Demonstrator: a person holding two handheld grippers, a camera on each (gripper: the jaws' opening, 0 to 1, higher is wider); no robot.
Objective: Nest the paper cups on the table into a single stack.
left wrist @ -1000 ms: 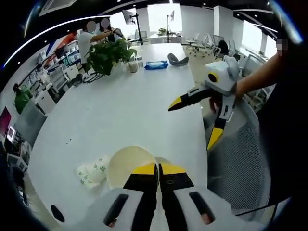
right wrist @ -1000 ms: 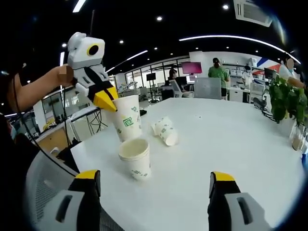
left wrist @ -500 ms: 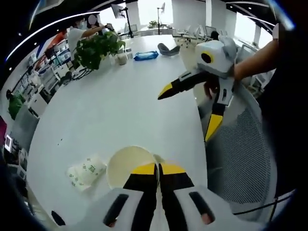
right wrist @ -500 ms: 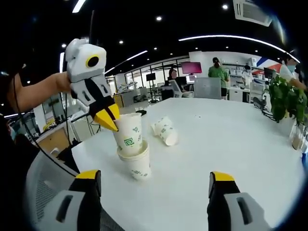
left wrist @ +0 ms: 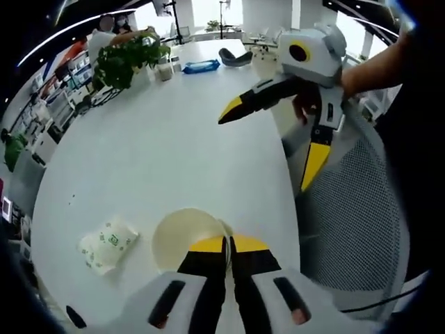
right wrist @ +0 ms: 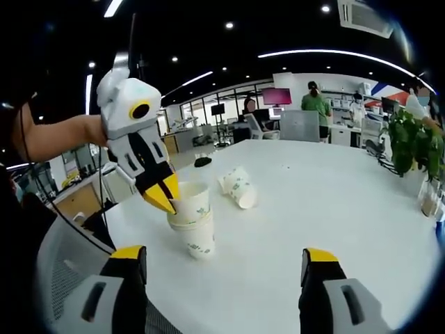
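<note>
Behind the large white table (right wrist: 313, 209) an open office runs back with desks, screens and a few people standing, all too small to make out well. On the left of the right gripper view, the left gripper (right wrist: 165, 197), white with black and yellow jaws and held by a bare forearm, has its jaws pinched on the rim of a white paper cup with green print (right wrist: 191, 203). This cup sits partly inside a second white paper cup (right wrist: 197, 240) that stands upright near the table edge. More to the right, close behind, two white paper cups lying on their sides (right wrist: 237, 187) touch each other; their green marks cannot be read. At the bottom of this view the right gripper (right wrist: 222, 268) shows its two yellow-tipped jaws spread wide, with nothing between them. A green leafy plant (right wrist: 414, 146) is cut off at the right edge. In the left gripper view one lying cup (left wrist: 106, 241) is at the left, its print blurred. The open mouth of the held cup is seen from above, its lower rim hidden behind the closed jaws. A grey mesh chair back (left wrist: 351, 209) stands at the right beside the table.
</note>
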